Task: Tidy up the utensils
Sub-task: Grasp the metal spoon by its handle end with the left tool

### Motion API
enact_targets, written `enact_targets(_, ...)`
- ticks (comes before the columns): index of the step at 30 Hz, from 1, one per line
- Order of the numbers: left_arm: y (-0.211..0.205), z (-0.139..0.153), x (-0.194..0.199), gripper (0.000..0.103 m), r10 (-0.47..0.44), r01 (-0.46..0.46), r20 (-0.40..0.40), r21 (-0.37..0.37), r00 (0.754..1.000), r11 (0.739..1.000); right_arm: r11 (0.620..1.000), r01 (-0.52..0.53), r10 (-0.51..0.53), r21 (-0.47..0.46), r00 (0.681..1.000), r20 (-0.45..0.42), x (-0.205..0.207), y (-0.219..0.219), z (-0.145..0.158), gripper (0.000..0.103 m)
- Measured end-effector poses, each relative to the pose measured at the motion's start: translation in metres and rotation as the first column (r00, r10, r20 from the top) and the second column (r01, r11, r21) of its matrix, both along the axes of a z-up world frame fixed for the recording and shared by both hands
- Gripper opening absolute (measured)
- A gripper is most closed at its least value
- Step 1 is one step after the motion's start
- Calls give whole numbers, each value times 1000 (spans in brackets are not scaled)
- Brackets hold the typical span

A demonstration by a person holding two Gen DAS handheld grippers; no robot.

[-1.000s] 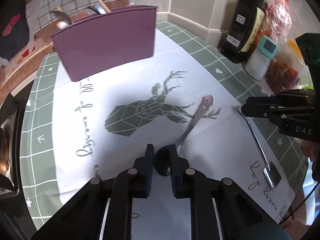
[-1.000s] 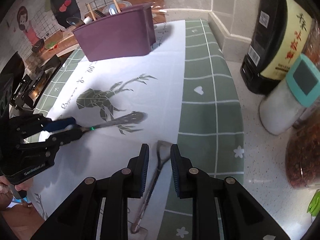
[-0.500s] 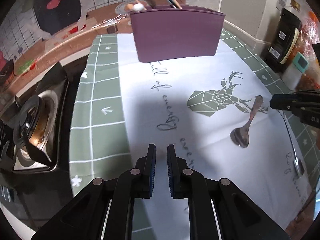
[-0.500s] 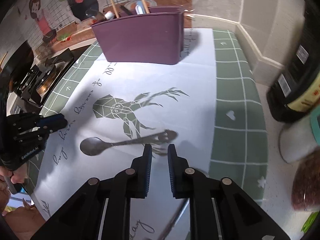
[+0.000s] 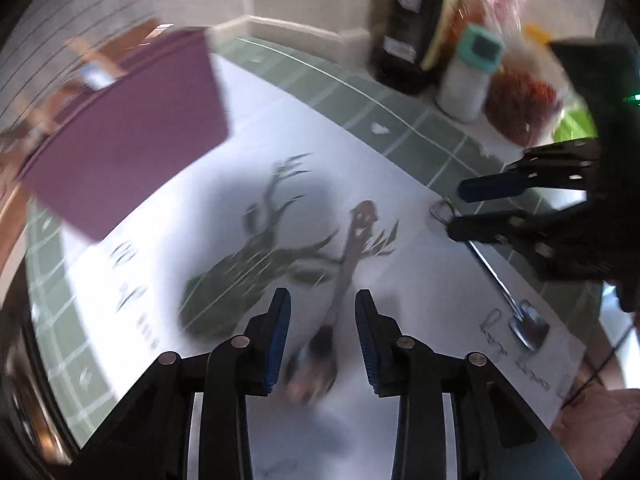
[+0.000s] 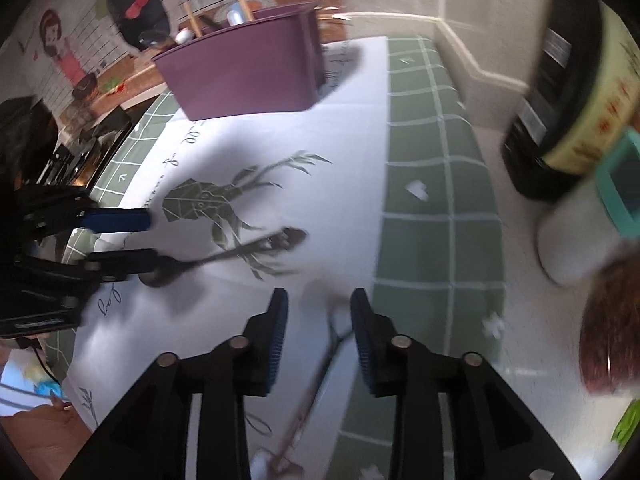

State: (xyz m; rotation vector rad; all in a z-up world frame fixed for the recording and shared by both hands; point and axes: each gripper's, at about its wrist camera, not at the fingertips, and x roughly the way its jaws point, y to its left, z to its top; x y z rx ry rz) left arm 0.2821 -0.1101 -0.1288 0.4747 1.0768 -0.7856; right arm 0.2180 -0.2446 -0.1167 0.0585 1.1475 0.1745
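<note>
While both sets of jaws have just been opening and grip nothing, centre your left gripper over the spoon lying on the cloth, your right gripper astride the small spatula, before closing.

We find a dark spoon flat on the white cloth, a slim scoop beside it, and a purple holder upright.
</note>
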Motion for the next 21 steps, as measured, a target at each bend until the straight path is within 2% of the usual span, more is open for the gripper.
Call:
enact_targets(3,-20,-9,8,35,-12,13,-37,30,999,999,1000,24,-24,6,1000,0,-10,-9,-1,41)
enact_targets(6,-36,-11,14,33,5,-3,-32,55,999,998,999,42,-42,3,999,-1,-17,-13,-4,44)
enact_targets(7,-38,-11,14,30,14,-13,-22,58,1000,998,999,47,-47,4,999,-2,-19,-14,-6,44)
enact_targets(9,-41,-10,14,15,20,-20,-15,62,1000,998,999,49,-49,5,999,4,-21,-14,-7,45)
enact_targets(11,-40,-10,14,11,37,-38,6,76,999,996,999,54,-54,-4,998,14,-22,-14,-6,50)
enact_targets(13,-32,-10,16,10,74,-77,28,85,997,993,997,66,-65,-35,997,42,-22,-13,-3,61)
enact_targets(14,-29,-9,17,10,90,-92,28,83,996,992,997,68,-66,-43,997,47,-22,-12,-2,63)
enact_targets(18,1,-8,21,10,170,-172,39,83,985,982,999,41,-41,-12,999,0,-19,-4,-6,64)
enact_targets(21,30,-7,22,10,250,-254,52,91,967,963,1000,27,-27,0,1000,-16,-18,6,-12,64)
